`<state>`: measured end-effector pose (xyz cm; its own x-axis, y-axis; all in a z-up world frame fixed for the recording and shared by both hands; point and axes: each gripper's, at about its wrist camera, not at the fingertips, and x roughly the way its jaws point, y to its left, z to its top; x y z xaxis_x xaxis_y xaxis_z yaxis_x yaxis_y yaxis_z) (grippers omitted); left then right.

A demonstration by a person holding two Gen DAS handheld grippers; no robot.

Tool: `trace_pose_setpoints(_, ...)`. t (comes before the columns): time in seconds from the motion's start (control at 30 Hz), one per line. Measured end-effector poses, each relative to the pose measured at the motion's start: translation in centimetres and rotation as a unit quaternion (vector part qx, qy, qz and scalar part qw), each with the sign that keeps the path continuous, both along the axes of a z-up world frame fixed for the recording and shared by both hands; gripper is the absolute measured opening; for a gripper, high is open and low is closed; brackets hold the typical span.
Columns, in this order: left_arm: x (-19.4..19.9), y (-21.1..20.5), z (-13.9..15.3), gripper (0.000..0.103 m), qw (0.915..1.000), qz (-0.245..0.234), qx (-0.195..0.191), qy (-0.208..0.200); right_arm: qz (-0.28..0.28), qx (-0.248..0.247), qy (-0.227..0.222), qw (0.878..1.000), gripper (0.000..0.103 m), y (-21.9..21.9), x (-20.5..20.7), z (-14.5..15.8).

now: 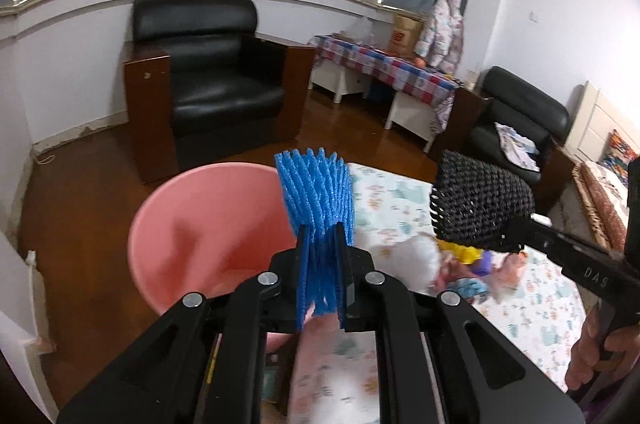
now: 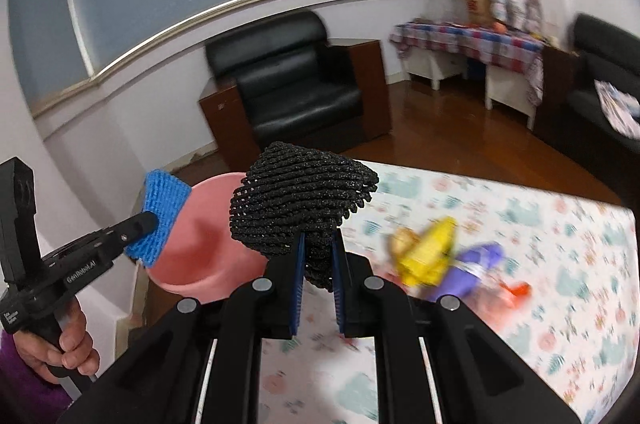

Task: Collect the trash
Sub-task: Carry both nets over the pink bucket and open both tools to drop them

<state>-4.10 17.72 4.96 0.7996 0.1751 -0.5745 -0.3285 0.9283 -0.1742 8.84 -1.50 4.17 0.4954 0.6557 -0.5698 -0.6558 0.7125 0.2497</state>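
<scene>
My left gripper (image 1: 322,236) is shut on a blue foam net (image 1: 316,194) and holds it up beside the rim of the pink bin (image 1: 192,228). My right gripper (image 2: 318,240) is shut on a black foam net (image 2: 300,204), raised over the patterned mat (image 2: 540,264) to the right of the pink bin (image 2: 204,236). The left gripper with the blue net (image 2: 164,208) shows at the left of the right wrist view. The black net (image 1: 480,204) shows at the right of the left wrist view. More trash lies on the mat: a yellow wrapper (image 2: 430,248), a purple piece (image 2: 472,268), a white wad (image 1: 416,256).
A black armchair (image 1: 212,80) stands on the wooden floor behind the bin. A low table with a checked cloth (image 1: 392,68) and a second black chair (image 1: 516,120) stand at the right. A white wall is close on the left.
</scene>
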Motion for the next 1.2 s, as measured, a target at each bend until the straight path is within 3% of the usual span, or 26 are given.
trace_pose_setpoints(0.43, -0.2, 5.1, -2.6, 0.011, 0.9987, 0.039, -0.014, 0.03, 0.078, -0.089, -0.037, 0.992, 0.012, 13.0, -1.2, -1.1)
trace_pose_setpoints(0.6, 0.3, 6.5, -3.5, 0.016, 0.9973, 0.051, -0.028, 0.046, 0.085, -0.105, -0.027, 0.99, 0.012, 14.9, -0.6, -2.4)
trace_pose_setpoints(0.67, 0.3, 7.1, -3.9, 0.031, 0.9963, 0.055, -0.038, 0.054, 0.089, -0.112, -0.022, 0.989, 0.013, 15.7, -0.4, -2.9)
trace_pose_setpoints(0.73, 0.3, 7.3, -4.1, 0.036, 0.996, 0.057, -0.041, 0.056, 0.095, -0.113, -0.017, 0.989, 0.013, 16.2, -0.1, -3.3)
trace_pose_setpoints(0.87, 0.1, 7.8, -4.3, 0.037, 0.9954, 0.061, -0.045, 0.059, 0.107, -0.106, -0.008, 0.989, 0.02, 16.7, 0.0, -3.7)
trace_pose_setpoints(0.93, 0.0, 8.0, -4.4, 0.037, 0.9952, 0.062, -0.047, 0.059, 0.115, -0.1, -0.006, 0.988, 0.033, 16.9, 0.1, -3.8)
trace_pose_setpoints(1.0, 0.0, 8.1, -4.3, 0.037, 0.9951, 0.065, -0.047, 0.058, 0.12, -0.094, -0.005, 0.988, 0.038, 17.1, 0.2, -3.8)
trace_pose_setpoints(1.2, -0.3, 7.8, -3.8, 0.037, 0.9958, 0.061, -0.05, 0.047, 0.125, -0.081, -0.007, 0.989, 0.039, 16.4, -0.3, -3.6)
